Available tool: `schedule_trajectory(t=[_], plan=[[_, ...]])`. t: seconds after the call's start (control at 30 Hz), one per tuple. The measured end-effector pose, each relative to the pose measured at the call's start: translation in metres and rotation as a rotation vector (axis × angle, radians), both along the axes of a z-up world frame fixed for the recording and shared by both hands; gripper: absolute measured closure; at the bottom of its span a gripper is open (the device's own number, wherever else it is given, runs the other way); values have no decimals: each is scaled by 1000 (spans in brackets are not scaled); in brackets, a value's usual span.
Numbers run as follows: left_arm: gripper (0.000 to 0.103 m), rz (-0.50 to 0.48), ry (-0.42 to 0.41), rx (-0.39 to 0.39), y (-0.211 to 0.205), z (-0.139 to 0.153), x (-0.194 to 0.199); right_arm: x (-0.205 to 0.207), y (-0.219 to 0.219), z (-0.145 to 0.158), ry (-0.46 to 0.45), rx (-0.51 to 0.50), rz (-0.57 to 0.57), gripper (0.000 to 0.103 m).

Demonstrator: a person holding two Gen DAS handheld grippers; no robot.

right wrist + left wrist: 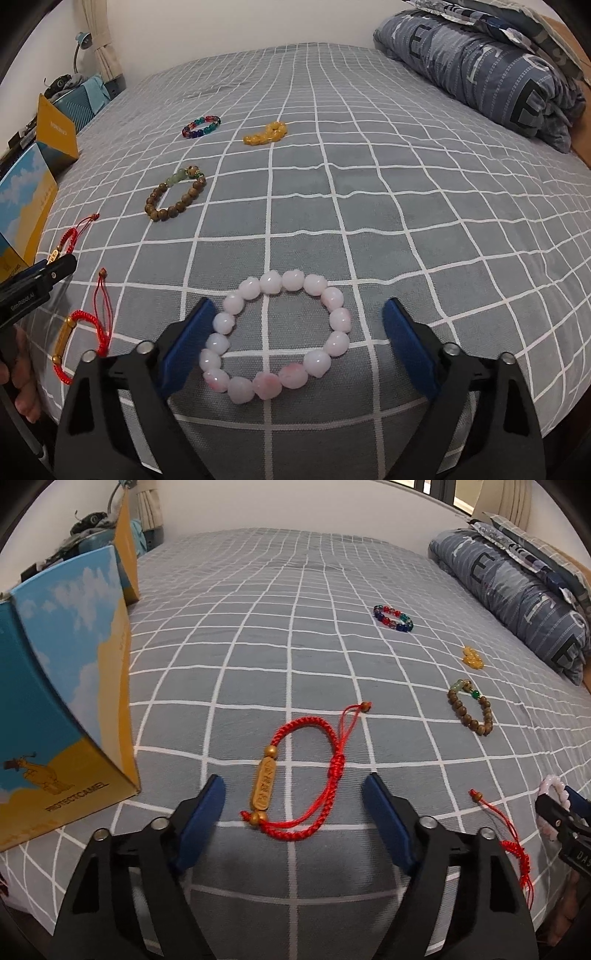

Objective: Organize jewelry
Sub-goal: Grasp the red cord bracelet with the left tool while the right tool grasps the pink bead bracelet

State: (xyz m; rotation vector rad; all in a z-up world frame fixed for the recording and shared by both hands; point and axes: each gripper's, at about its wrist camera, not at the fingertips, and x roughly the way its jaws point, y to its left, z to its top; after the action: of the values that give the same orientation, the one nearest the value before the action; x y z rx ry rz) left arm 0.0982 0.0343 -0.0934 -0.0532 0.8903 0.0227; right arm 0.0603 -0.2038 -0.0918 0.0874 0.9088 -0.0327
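A red braided bracelet [264, 786] with a gold bar charm lies flat on the grey checked bed sheet [295, 646]. My left gripper [294, 784] is open, a blue pad on each side of it and neither touching. In the right wrist view a pale pink bead bracelet [273, 282] lies between the blue pads of my right gripper [299, 306]. That gripper is open too, with its left pad very close to the beads. A second red braided bracelet [64, 332] lies between the two grippers.
Farther up the bed lie a brown wooden bead bracelet [452, 698], a yellow bead bracelet [471, 659] and a multi-coloured glass bead bracelet [386, 620]. A blue and yellow cardboard box [66, 701] stands at the left edge. A folded quilt [517, 602] lies along the right.
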Motion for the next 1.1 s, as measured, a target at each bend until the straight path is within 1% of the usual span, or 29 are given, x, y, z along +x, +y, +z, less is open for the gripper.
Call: schedule_trajectory(t=[0.03, 0.1, 0.13, 0.17, 0.2, 0.23, 0.27, 0.3, 0.33, 0.37, 0.4, 0.43, 0.5, 0.53, 0.67, 0.87, 0.97, 1.1], plan=[[34, 4, 0, 1, 1, 0, -1, -1, 0, 1, -2, -3, 0, 26], [41, 14, -1, 4, 4, 1, -2, -2, 0, 2, -8, -5, -3, 35], [45, 20, -1, 6, 5, 2, -3, -2, -1, 2, -9, -3, -6, 37], [47, 25, -2, 8, 6, 2, -3, -3, -2, 2, -12, -3, -13, 42], [52, 30, -4, 9, 7, 2, -4, -3, -2, 3, -14, -1, -17, 46], [58, 35, -6, 10, 8, 3, -5, -3, -3, 3, -15, 0, -22, 48], [60, 39, -8, 14, 8, 3, -5, -3, -4, 4, -16, 3, -28, 52], [66, 39, -10, 18, 8, 3, -6, -3, -5, 4, -17, 5, -32, 56], [74, 40, -13, 26, 8, 3, -6, -3, -6, 4, -20, 7, -39, 59], [78, 42, -15, 32, 9, 3, -6, -4, -7, 4, -24, 5, -46, 67], [85, 41, -17, 28, 9, 4, -7, -4, -8, 4, -26, 2, -49, 73], [91, 39, -17, 25, 9, 4, -7, -4, -8, 4, -30, 2, -48, 75], [92, 41, -21, 15, 11, 7, -9, -4, -7, 5, -39, -4, -50, 84], [92, 40, -23, 14, 11, 7, -9, -5, -6, 5, -45, -10, -49, 85], [93, 36, -44, 16, 10, 12, -12, -7, -7, 9, -72, -3, -60, 85], [93, 44, -58, 2, 12, 15, -13, -9, -10, 11, -86, 14, -74, 85], [93, 46, -64, -1, 13, 16, -14, -11, -12, 17, -113, 15, -83, 85], [93, 49, -74, -1, 12, 21, -18, -10, -12, 24, -121, 17, -84, 85]])
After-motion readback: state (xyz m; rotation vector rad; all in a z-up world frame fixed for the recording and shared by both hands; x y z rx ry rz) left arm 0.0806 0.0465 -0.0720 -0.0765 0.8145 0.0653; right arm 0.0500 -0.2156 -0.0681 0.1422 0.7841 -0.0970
